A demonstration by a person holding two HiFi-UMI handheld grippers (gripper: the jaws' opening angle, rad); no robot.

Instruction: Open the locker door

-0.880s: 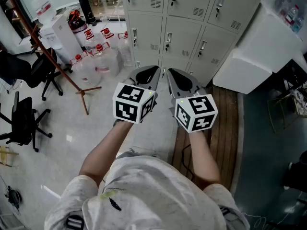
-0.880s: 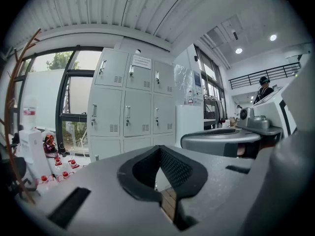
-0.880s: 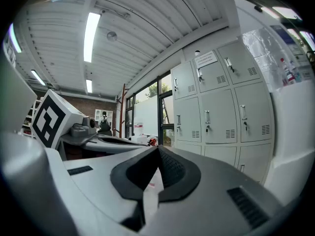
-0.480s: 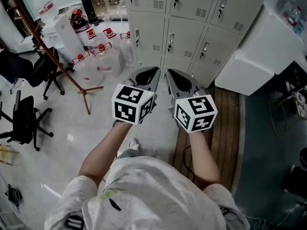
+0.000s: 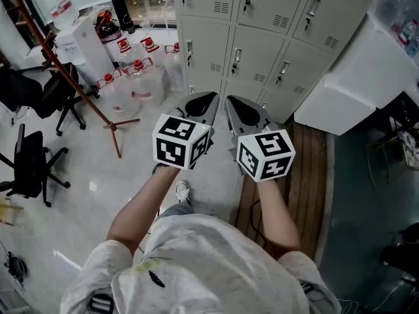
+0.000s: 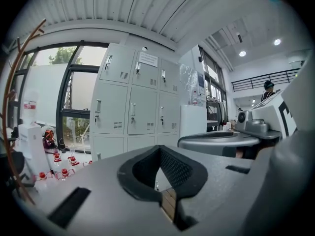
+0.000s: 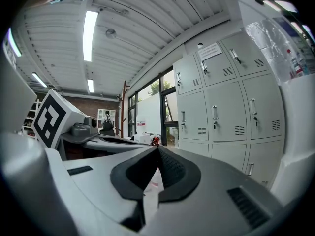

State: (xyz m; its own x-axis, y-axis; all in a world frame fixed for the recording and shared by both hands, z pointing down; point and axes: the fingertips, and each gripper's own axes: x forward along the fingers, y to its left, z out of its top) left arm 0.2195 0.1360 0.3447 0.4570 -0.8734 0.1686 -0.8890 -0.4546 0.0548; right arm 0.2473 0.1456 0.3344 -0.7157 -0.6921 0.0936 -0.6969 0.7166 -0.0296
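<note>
Both my grippers closed and empty in front of the lockers

Head view: my left gripper (image 5: 208,99) and right gripper (image 5: 231,101) are side by side, apart from the grey lockers (image 5: 262,41), whose doors are closed. Left gripper view: my jaws meet with nothing between them, lockers (image 6: 130,107) ahead. Right gripper view: jaws together, empty, lockers (image 7: 221,112) at right.

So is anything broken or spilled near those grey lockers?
Nothing stands out. The pale grey metal lockers have every visible door shut and straight, the clear water jugs with red caps seem upright, and no spill shows on the pale shiny floor.
</note>
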